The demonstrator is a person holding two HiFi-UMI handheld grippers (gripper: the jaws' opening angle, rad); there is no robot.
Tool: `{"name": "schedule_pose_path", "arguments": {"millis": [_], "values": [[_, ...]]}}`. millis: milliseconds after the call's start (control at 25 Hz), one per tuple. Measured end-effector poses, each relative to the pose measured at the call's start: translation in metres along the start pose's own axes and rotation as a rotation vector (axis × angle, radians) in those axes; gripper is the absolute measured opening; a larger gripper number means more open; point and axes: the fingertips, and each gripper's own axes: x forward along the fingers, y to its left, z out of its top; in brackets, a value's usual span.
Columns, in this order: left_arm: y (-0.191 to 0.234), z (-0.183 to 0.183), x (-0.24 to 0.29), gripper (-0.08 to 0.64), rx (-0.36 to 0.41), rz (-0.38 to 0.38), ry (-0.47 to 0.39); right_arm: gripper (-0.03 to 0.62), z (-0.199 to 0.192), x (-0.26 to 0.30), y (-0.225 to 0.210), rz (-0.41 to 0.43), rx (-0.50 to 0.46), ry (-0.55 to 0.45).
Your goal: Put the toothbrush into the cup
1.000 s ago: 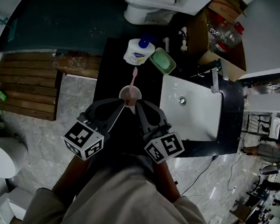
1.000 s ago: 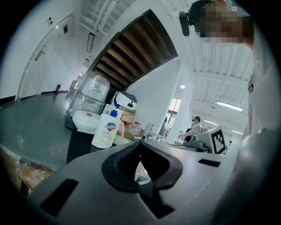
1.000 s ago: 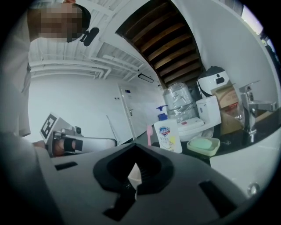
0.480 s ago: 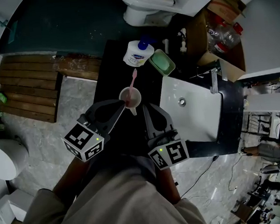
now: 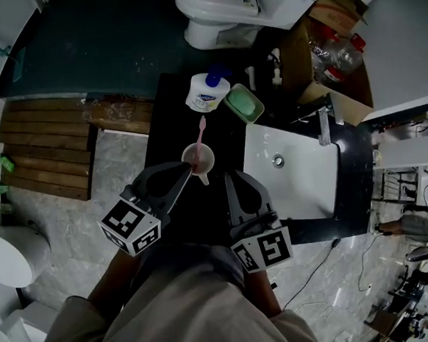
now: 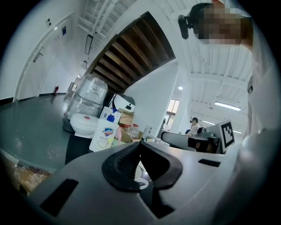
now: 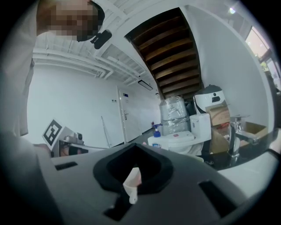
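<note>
Toothbrush (image 5: 202, 128) sits in cup (image 5: 197, 159) on counter (image 5: 168, 133); L gripper (image 5: 188, 174) & R gripper (image 5: 232, 178) nearby, both w/ jaws together, empty.

Right claw (image 7: 134, 146) closed, white cup (image 7: 131, 182) seen through its gap, toilet (image 7: 195, 134) and soap bottle (image 7: 156, 139) behind

**One camera overhead, two low at the front edge**

The head view looks steeply down on the black counter (image 5: 230, 139) from above its front edge. The cameras on the left hand-held gripper (image 5: 190, 173) and right hand-held gripper (image 5: 233, 175) sit low and close, facing the back edge. All three views share the white soap bottle with blue pump (image 5: 206, 93) (image 6: 104, 134) (image 7: 157, 140) and the white porcelain toilet (image 5: 212, 8) (image 6: 85, 123) (image 7: 186, 140) beyond it.
</note>
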Motion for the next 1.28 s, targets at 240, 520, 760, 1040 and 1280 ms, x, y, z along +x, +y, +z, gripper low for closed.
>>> {"name": "schedule_pose_path", "arguments": {"millis": [240,520,760,1040,1280], "values": [[-0.002,0.009,-0.002,0.011,0.01,-0.007,-0.014,0.008,0.003,-0.005,0.001,-0.015,-0.011,0.015],[-0.009,0.021,-0.002,0.011,0.024,-0.018,-0.012,0.006,0.018,-0.015,0.003,-0.047,-0.021,-0.011],[-0.014,0.024,-0.003,0.011,0.034,-0.024,-0.018,0.006,0.019,-0.017,0.004,-0.05,-0.027,-0.018],[-0.018,0.023,-0.004,0.011,0.029,-0.03,-0.015,0.005,0.018,-0.016,0.007,-0.041,-0.042,-0.006],[-0.02,0.025,-0.006,0.011,0.036,-0.03,-0.014,0.006,0.016,-0.015,0.008,-0.038,-0.038,-0.001]]}}
